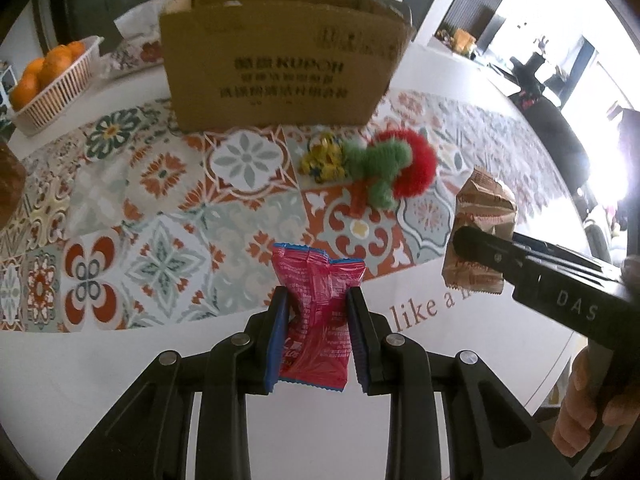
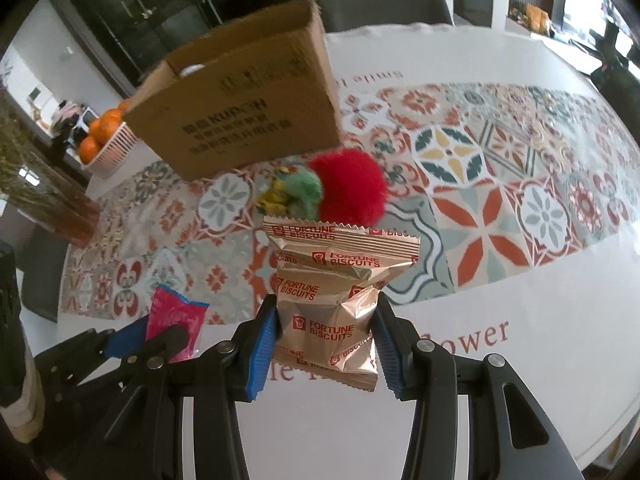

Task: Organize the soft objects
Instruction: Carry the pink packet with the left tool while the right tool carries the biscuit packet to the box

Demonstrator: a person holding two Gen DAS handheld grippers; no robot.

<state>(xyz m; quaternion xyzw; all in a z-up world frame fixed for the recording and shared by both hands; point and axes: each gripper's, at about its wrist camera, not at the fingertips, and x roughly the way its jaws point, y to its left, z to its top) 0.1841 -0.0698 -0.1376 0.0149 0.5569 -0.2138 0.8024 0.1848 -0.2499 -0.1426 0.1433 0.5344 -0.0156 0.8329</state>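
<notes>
Pink snack packet (image 1: 314, 312) pinched at its waist between the blue pads of the left tongs (image 1: 318, 322), lifted clear of the worktop (image 1: 460, 344). Gold biscuit packet (image 2: 334, 300), printed FORTUNE BISCUITS, clamped in the right tongs (image 2: 326, 322), also off the surface; wrapper creased at the grip.

From the left wrist camera, the right tongs sit at 3 o'clock, a hand (image 1: 588, 408) on the handle cut off by the frame edge.

At 12 o'clock of both packets: red and green fuzzy toy (image 1: 384, 168) lying on the patterned runner (image 1: 168, 216), a small yellow crinkled item (image 1: 322, 158) touching its left side, blurred. Behind them, open cardboard box (image 1: 276, 68), just beside the toy; its inside mostly hidden. Basket of oranges (image 1: 56, 80) at 10 o'clock, near the worktop edge.

Bare white worktop lies open under both tongs.
</notes>
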